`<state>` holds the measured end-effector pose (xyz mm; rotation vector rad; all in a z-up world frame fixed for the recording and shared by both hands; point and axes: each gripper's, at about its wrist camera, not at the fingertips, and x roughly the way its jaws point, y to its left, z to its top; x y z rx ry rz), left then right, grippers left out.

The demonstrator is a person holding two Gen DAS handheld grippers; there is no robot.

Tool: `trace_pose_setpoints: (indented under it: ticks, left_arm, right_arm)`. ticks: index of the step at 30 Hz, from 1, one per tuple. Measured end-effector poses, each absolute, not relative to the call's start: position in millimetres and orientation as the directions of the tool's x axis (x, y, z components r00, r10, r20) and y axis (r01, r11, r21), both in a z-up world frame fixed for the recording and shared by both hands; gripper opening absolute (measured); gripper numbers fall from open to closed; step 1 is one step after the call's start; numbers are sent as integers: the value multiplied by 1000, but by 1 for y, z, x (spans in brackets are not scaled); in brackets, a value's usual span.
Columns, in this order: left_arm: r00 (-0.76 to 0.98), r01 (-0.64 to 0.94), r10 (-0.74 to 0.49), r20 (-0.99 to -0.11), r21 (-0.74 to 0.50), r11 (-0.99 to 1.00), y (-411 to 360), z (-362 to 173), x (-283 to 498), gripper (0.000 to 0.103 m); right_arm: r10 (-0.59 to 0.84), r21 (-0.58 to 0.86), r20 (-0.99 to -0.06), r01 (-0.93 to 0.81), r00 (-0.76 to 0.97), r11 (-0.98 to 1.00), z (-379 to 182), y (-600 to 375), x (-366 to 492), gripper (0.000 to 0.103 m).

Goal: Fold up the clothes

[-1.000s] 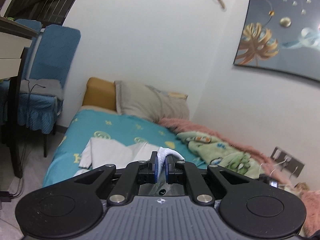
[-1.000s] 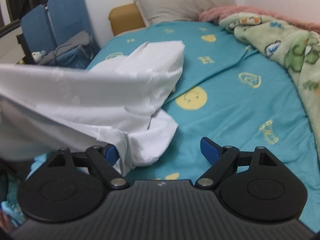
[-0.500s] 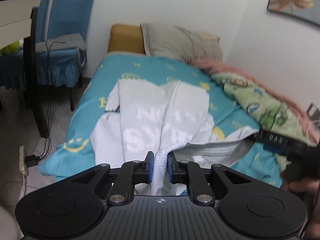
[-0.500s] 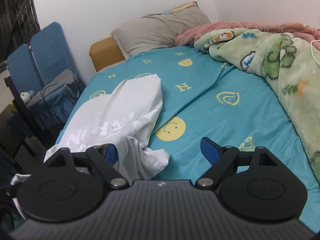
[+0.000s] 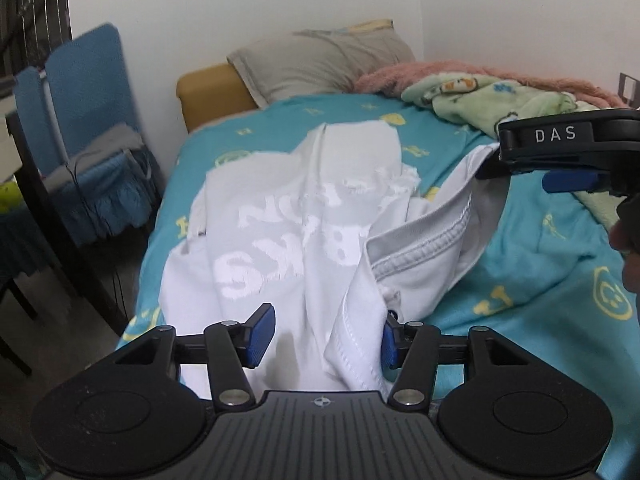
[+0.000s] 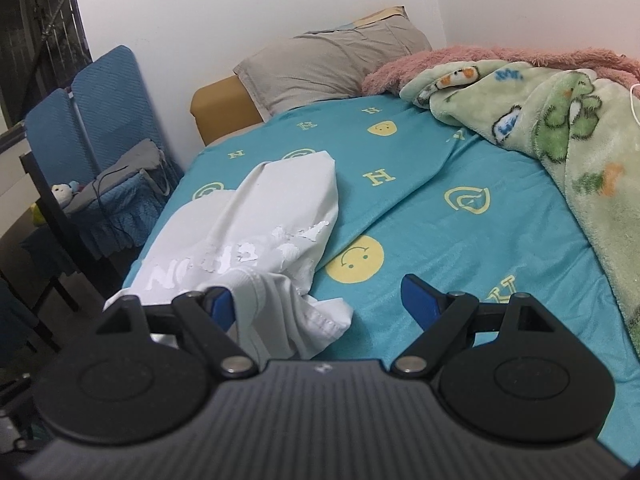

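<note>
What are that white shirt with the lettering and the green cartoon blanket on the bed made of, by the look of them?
White lettered T-shirt: probably a soft cotton knit, matte; it drapes limply, with stitched hems, and the print looks like a flaking film. Green cartoon blanket: likely plush synthetic fleece, with a fuzzy, napped surface. Teal patterned bedsheet: a smooth, thin fabric; the fibre is unclear.

white shirt's (image 5: 288, 216) near hem hidden behind left gripper's (image 5: 322, 334) body.

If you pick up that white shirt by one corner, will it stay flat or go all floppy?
Probably floppy: the white shirt already lies in soft rumples on the bed. It likely droops where lifted, since its hem sags across the opening left tool. It looks thin, so probably light.
</note>
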<state>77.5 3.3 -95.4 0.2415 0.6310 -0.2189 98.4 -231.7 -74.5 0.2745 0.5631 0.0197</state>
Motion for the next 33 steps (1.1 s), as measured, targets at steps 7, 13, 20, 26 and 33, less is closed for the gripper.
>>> trace_pose_setpoints:
  ticks: [7,13,20,26,33]
  left_arm:
    - [811,205,-43,-584,213,955,0,-101,83,57]
    - [819,49,84,-568,215,975,22,-92,86,64]
    - [839,-11,166,-519,288,958,28,-71,63,68]
    - [825,-98,211,-524,235,967,47,-64,66,70]
    - [892,-132,183,-414,150,980,51,-38,46,72]
  right_arm:
    - [96,283,-498,57,862,957,-72,-232,94,85]
    - [-48,241,-392,153,919,958,-58,-236,80,85]
    - [-138,146,-470,231,872,962,-72,-241,89,85]
    - [-86,118,-680,224,728,967,-114,-243,108,85]
    - [-143,201,-472,264,870,943,-74,-253,70,85]
